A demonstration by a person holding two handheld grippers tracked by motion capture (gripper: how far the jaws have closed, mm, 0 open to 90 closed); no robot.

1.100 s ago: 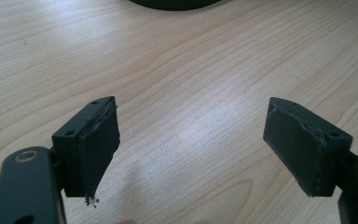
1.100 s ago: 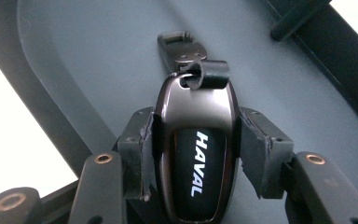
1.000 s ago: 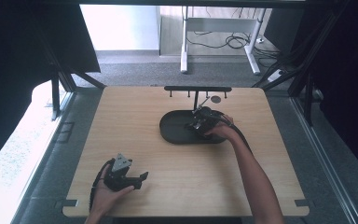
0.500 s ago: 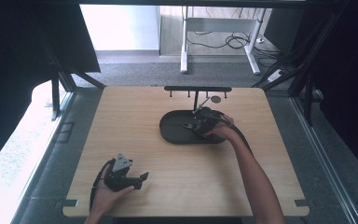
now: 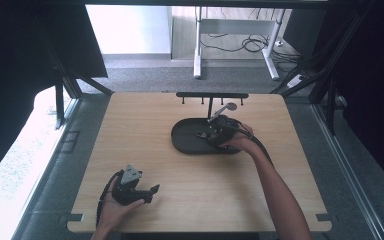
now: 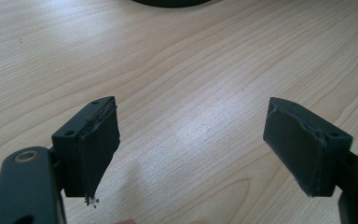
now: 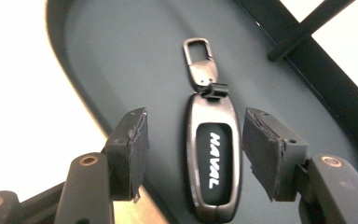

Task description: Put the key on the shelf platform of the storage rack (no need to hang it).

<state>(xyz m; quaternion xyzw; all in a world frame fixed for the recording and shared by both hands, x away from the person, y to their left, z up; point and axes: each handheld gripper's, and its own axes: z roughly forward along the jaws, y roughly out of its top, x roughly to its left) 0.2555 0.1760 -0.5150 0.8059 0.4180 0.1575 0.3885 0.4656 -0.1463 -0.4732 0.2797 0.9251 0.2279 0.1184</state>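
The right hand-held gripper [image 7: 193, 156], jaws just opening and clear of the key fob [image 7: 213, 161] between them, hovers over the black tray [image 7: 121, 56]; the left hand-held gripper [image 6: 191, 149] stands wide open, empty.

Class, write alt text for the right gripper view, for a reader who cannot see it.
A dark key fob lettered HAVAL lies flat in a dark oval tray, its metal clip pointing away. The right tool has just been opening: its two black jaws stand apart on either side of the fob, not pressing it.
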